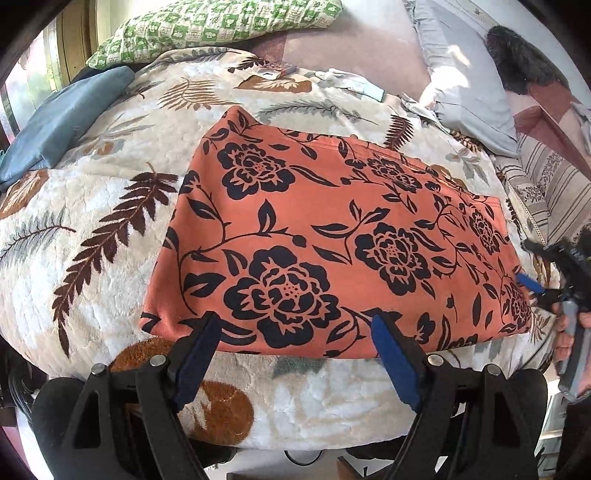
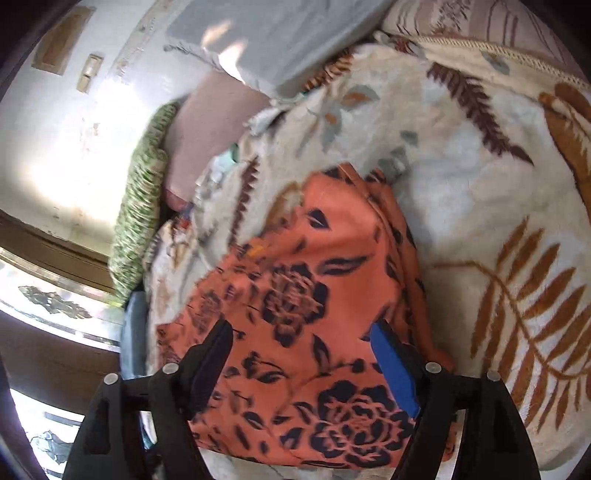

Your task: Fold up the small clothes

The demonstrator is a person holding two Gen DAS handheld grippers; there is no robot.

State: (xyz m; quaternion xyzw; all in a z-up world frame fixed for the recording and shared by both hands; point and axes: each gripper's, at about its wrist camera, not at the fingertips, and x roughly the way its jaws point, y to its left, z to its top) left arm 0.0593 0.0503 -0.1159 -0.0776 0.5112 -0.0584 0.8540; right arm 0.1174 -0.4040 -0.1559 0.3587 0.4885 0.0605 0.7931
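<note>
The orange floral garment (image 1: 332,251) lies mid-frame on the leaf-patterned blanket (image 1: 92,221), already folded to a flat rectangle. Left tongs (image 1: 291,354) and right tongs (image 2: 301,369) stand open, gripping nothing. Judged remaining: further folds.

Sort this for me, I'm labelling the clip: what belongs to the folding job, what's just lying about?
Job: orange floral garment, left tongs, right tongs.

Lying about: leaf-print blanket, green checked pillow, blue cloth, grey pillow.
</note>
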